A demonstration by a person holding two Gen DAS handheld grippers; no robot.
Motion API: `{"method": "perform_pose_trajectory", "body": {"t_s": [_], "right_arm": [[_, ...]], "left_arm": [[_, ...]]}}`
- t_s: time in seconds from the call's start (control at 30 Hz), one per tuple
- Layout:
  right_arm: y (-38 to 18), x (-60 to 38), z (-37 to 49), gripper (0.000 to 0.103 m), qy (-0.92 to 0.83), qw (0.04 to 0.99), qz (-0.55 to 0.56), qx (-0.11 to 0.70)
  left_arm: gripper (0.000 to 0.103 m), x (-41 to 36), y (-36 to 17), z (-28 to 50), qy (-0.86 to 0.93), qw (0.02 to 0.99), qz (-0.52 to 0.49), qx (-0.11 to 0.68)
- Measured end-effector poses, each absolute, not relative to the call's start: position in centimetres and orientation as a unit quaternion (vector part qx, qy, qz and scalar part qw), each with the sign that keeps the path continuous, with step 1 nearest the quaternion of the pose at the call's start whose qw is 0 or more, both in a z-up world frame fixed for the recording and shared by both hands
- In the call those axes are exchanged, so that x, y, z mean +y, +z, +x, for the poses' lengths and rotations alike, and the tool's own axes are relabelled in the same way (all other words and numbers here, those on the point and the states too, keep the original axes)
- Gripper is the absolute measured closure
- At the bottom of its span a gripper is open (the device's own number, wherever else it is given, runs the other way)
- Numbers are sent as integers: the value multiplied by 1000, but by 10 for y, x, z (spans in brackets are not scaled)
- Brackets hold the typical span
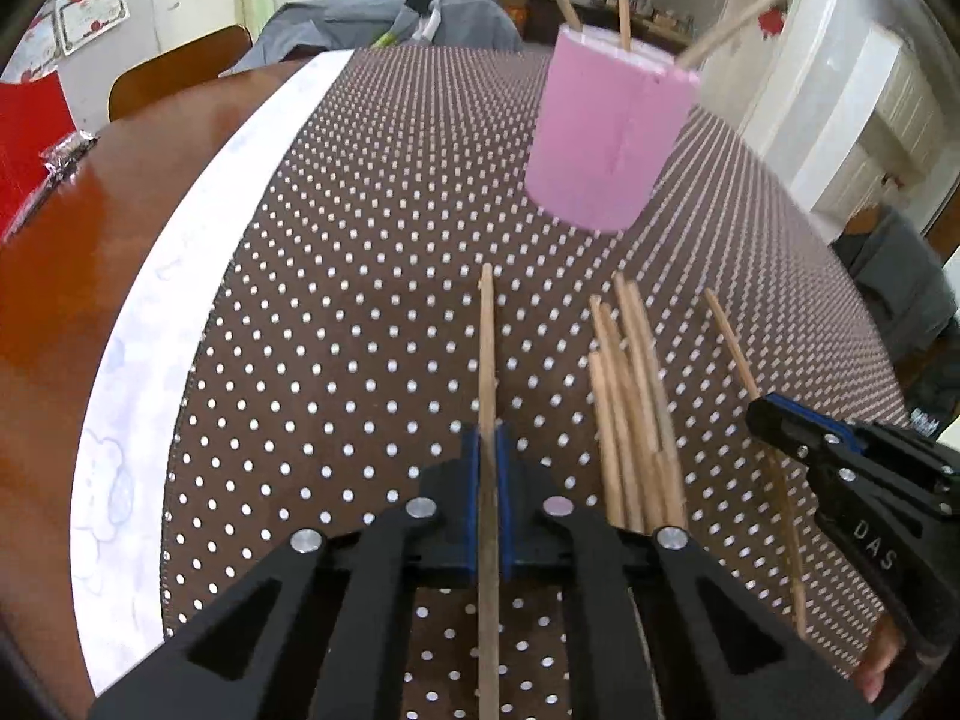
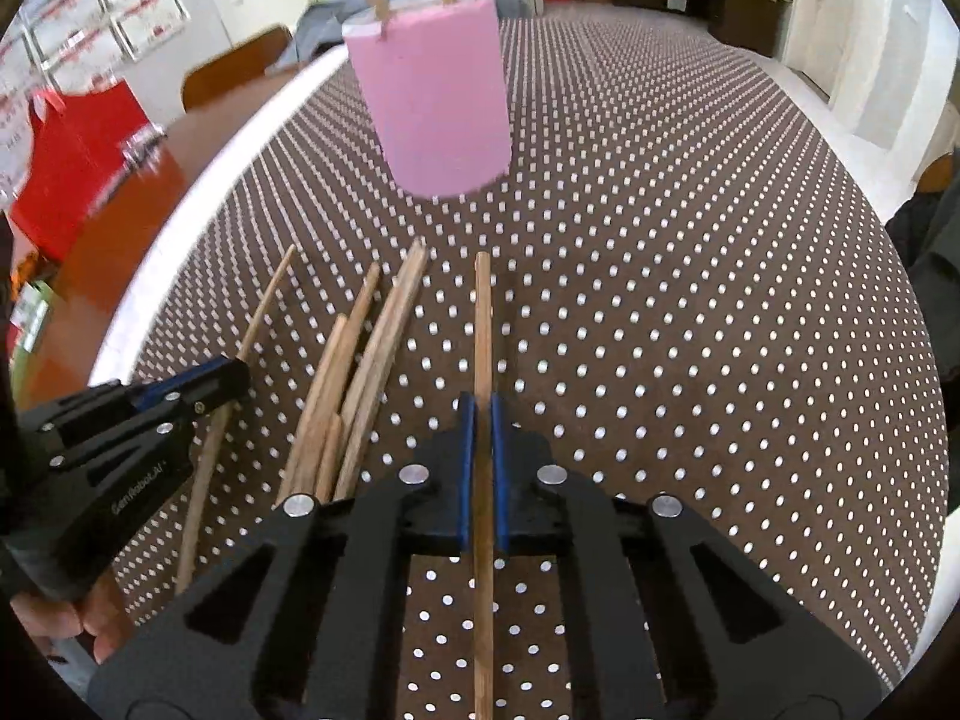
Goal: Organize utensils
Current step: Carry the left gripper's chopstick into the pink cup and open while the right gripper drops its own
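A pink cylindrical holder stands on the dotted brown mat, with three wooden chopsticks sticking out of its top; it also shows in the right wrist view. My left gripper is shut on one wooden chopstick that points toward the holder. My right gripper is shut on another chopstick, also pointing at the holder. A loose pile of chopsticks lies on the mat between the two grippers, and shows in the right wrist view too.
The mat covers a round wooden table with a white band at its left. A red box and a chair stand beyond the left edge. Cabinets and doors lie behind.
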State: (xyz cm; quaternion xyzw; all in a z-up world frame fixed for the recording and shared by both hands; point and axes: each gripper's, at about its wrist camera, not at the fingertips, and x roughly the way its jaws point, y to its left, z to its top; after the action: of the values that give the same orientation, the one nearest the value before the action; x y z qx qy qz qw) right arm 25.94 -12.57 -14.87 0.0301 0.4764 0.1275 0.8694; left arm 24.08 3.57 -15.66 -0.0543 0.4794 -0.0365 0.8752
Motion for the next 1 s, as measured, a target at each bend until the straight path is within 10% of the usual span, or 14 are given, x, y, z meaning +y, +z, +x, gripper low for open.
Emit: {"method": "perform_pose_trajectory", "body": {"t_s": [1.0], "right_arm": [[-8, -170, 287, 97, 201, 959, 163, 118]], "left_arm": [[97, 16, 16, 254, -136, 978, -97, 128]]}}
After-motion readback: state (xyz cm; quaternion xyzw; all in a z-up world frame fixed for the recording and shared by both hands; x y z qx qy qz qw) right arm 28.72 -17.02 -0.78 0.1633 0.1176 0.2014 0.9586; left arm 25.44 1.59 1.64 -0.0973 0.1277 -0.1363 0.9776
